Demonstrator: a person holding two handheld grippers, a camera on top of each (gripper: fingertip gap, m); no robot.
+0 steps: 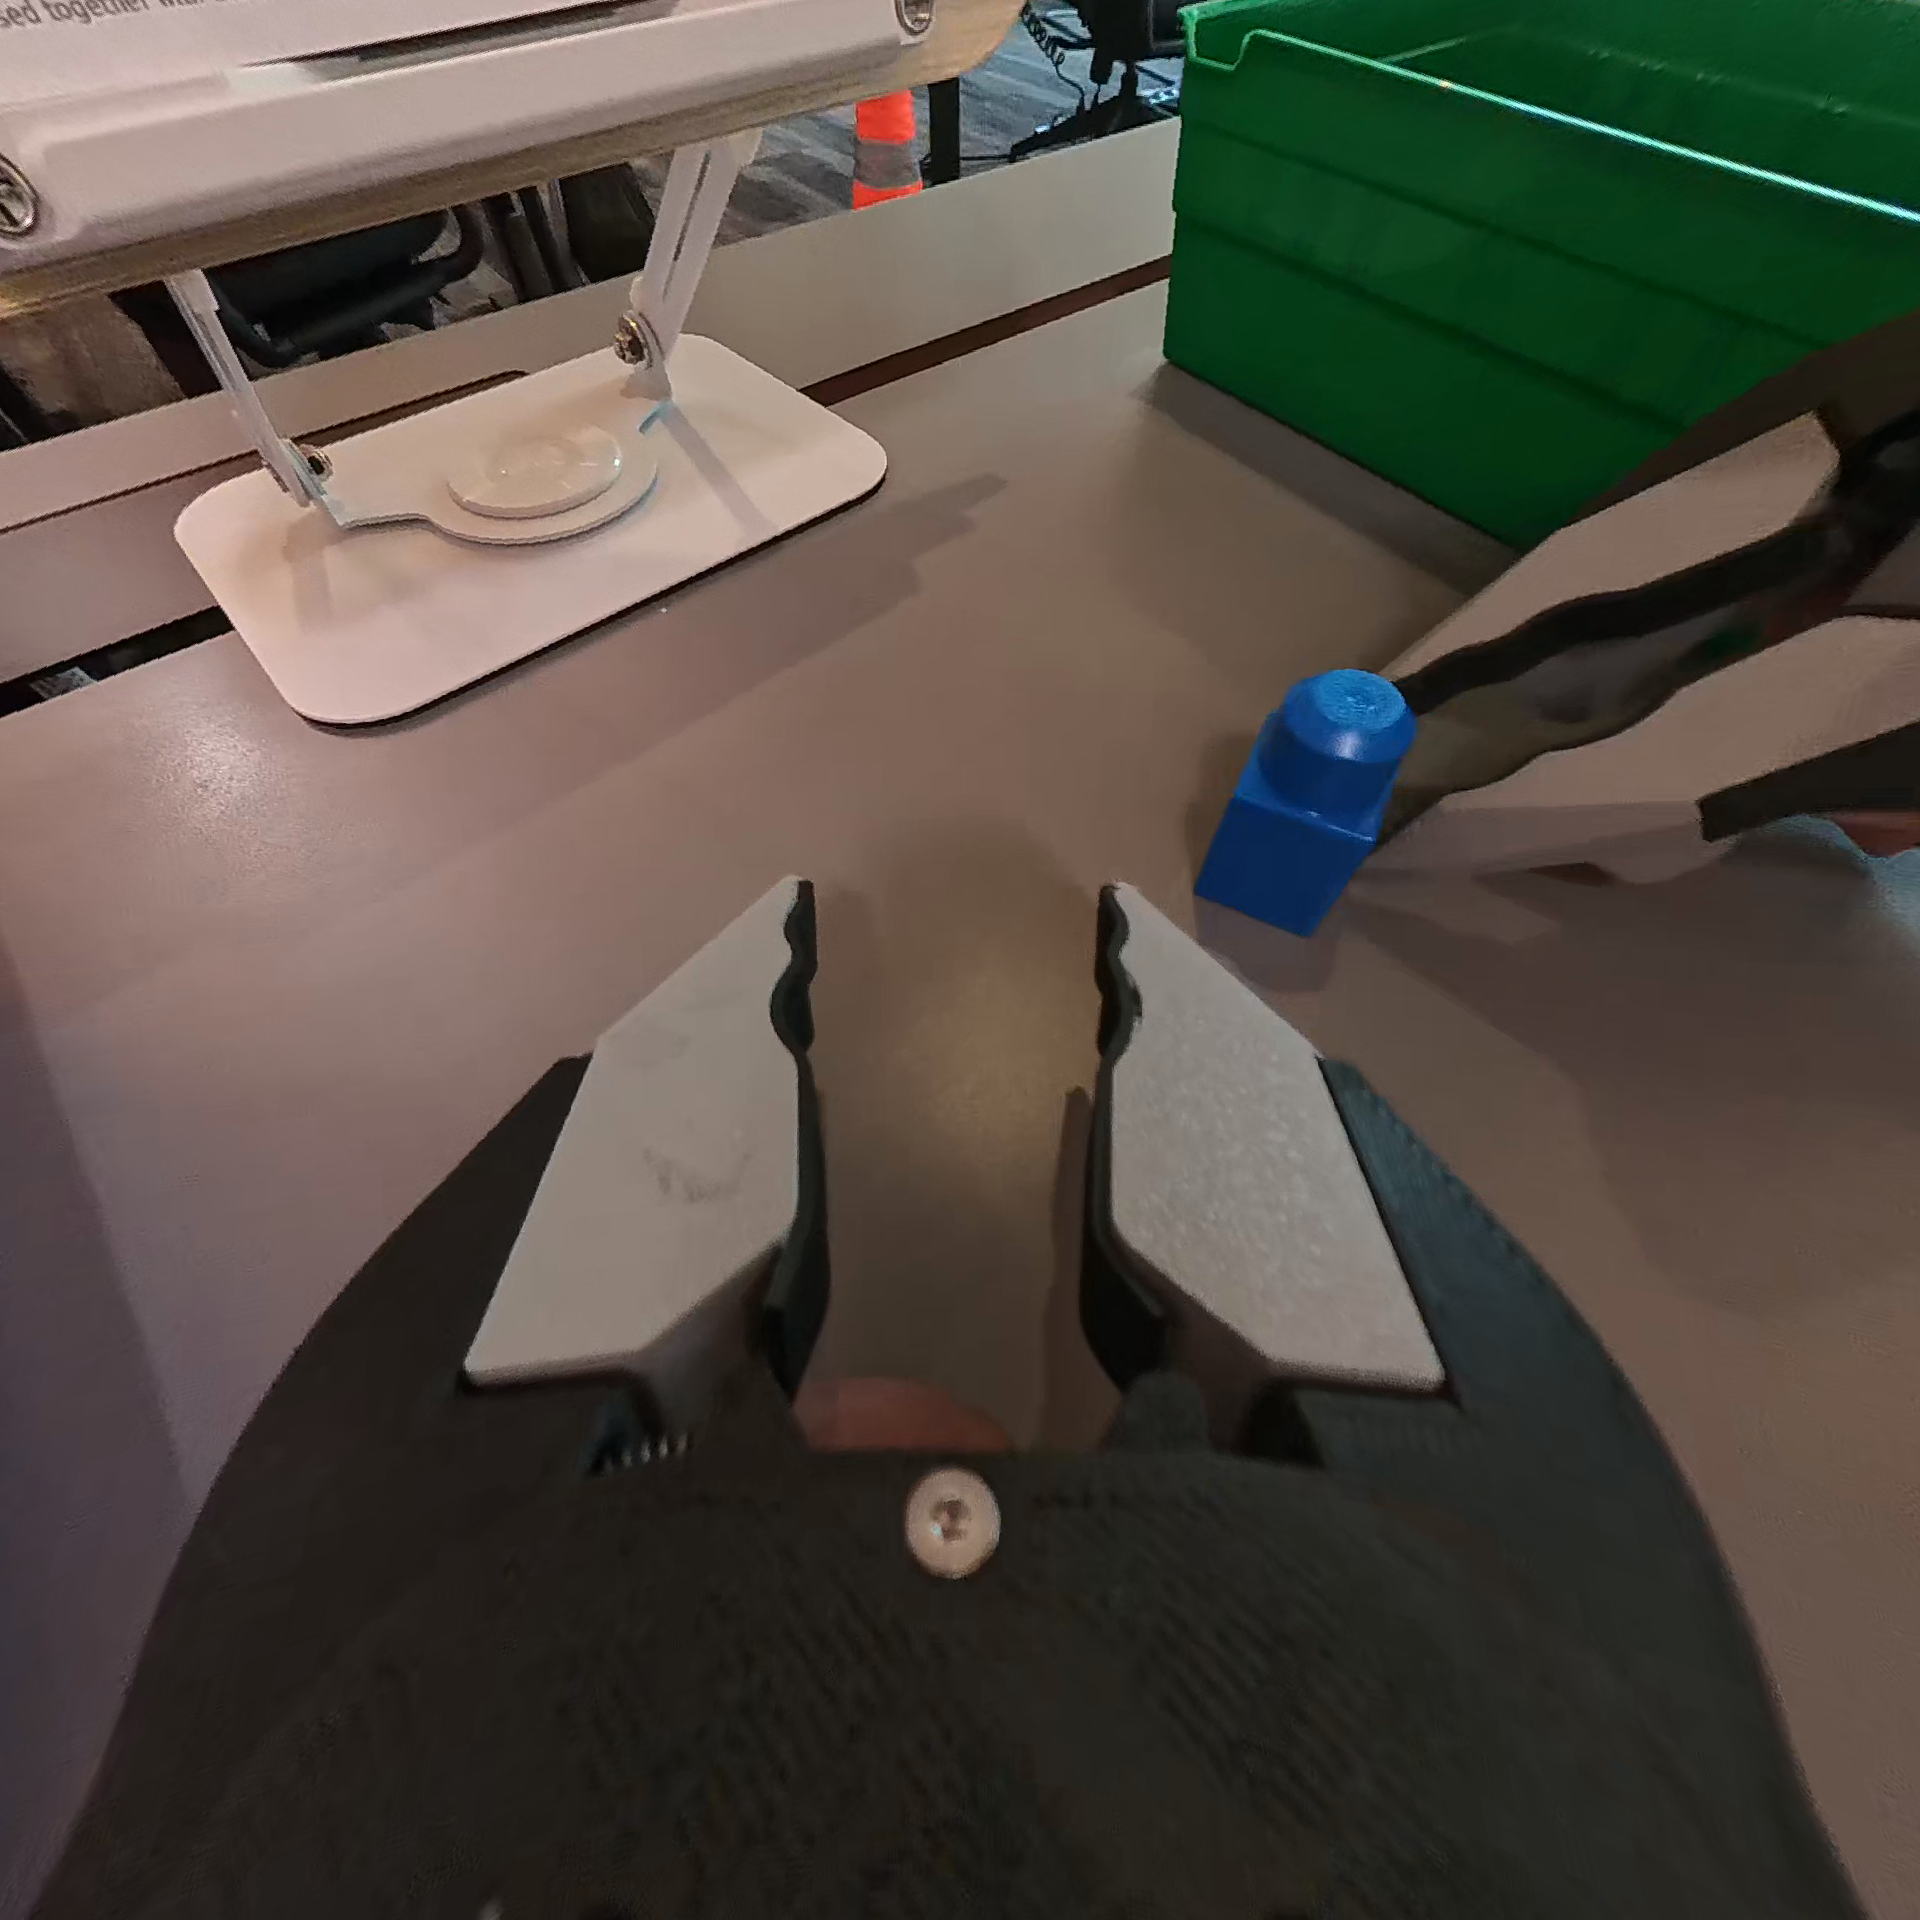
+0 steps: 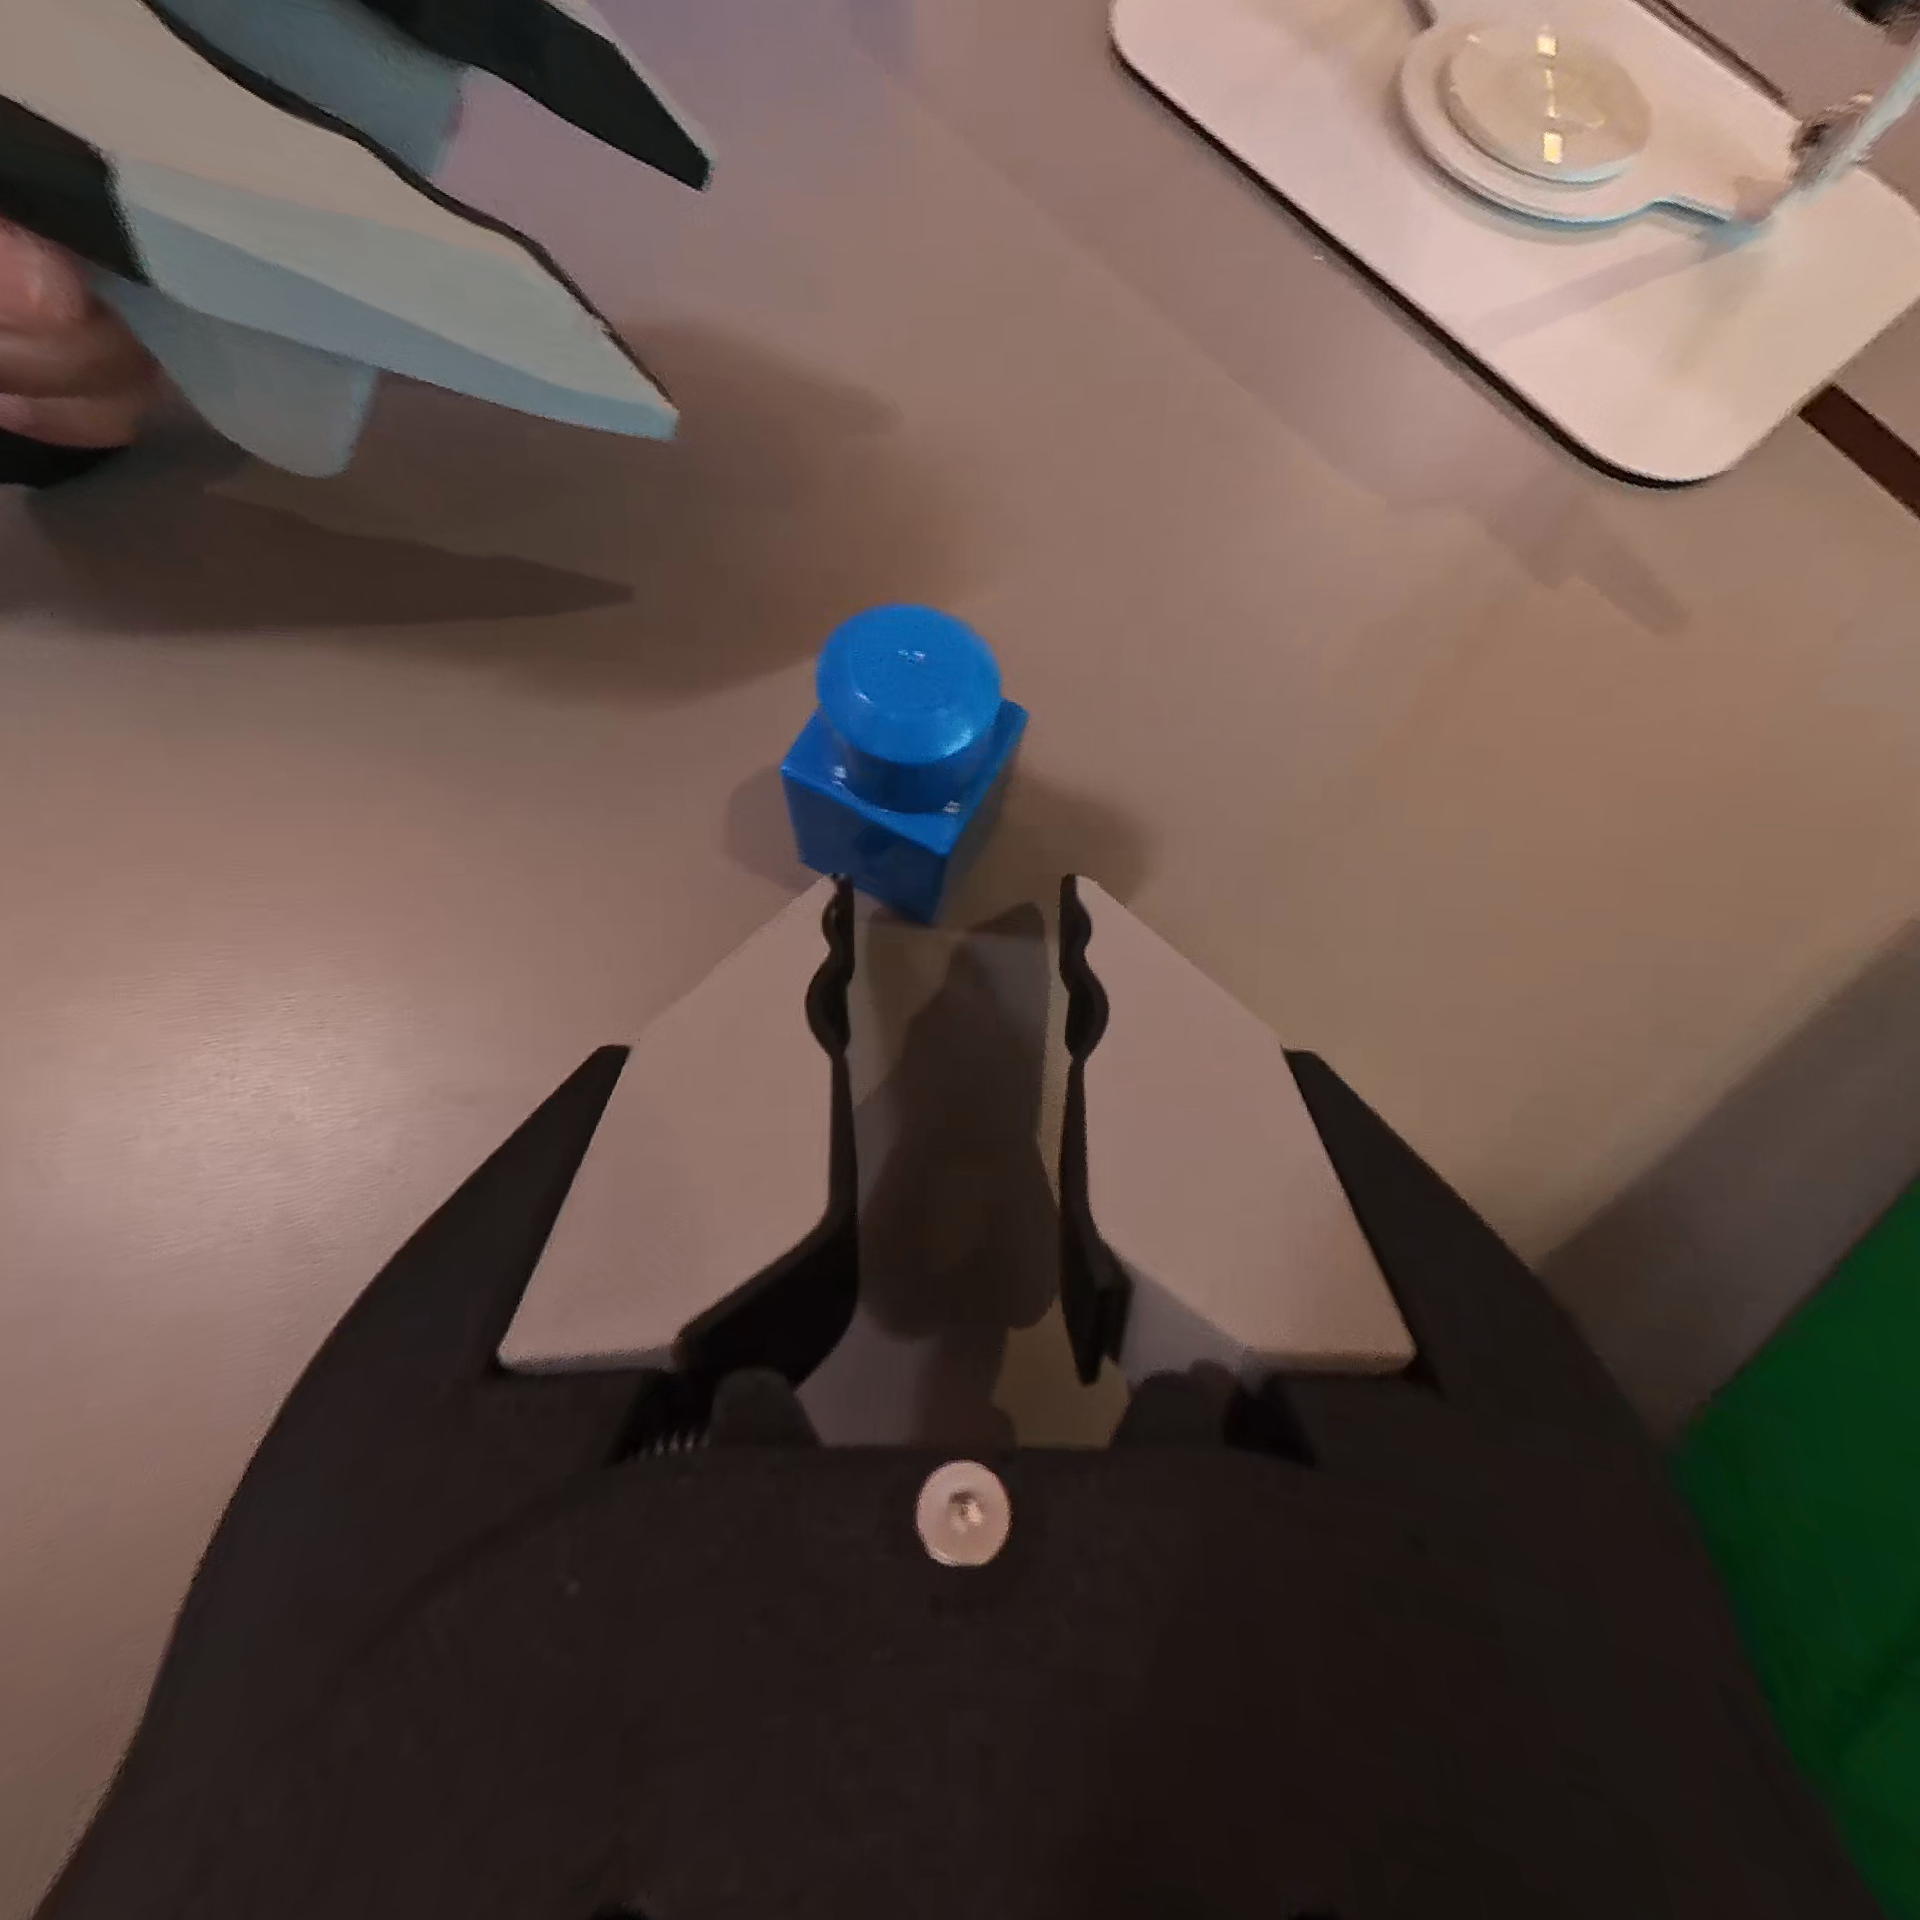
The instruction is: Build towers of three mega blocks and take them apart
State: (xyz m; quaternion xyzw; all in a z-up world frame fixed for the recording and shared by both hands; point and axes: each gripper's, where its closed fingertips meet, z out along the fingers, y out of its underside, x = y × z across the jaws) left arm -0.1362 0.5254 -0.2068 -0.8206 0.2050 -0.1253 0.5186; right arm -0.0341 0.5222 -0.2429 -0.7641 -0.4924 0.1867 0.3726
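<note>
Left wrist view takes in a wide brown tabletop (image 1: 727, 790) with plenty of bare surface ahead of the left gripper (image 1: 956, 894). Its far edge runs behind a white stand base (image 1: 520, 561) at far left, from which two thin white legs rise to a tilted white panel (image 1: 416, 114). Beyond the table edge an orange traffic cone (image 1: 885, 145) stands on the floor. A green plastic bin (image 1: 1507, 260) sits at far right, its near wall close to the right gripper (image 1: 1403, 748); from here I cannot see what is inside it.

The left gripper's jaws are spread wide with only bare table between them. The blue mega block (image 1: 1299, 821) lies off to the right of them, a little farther away, well outside the gap. It stands on the table with its single round stud up, though it looks slightly tilted.

In the right wrist view the blue mega block (image 2: 902, 769) sits just beyond the tips of the right gripper (image 2: 951, 883), nearer the left fingertip (image 2: 831, 904), with its near corner at the mouth of the gap. Those jaws are parted and the pads do not press the block. The left gripper (image 2: 665, 301) hangs at far left, well apart from the block, and the stand base (image 2: 1558, 291) fills the far right corner. A strip of green bin (image 2: 1808, 1558) shows at near right past the table's edge.
</note>
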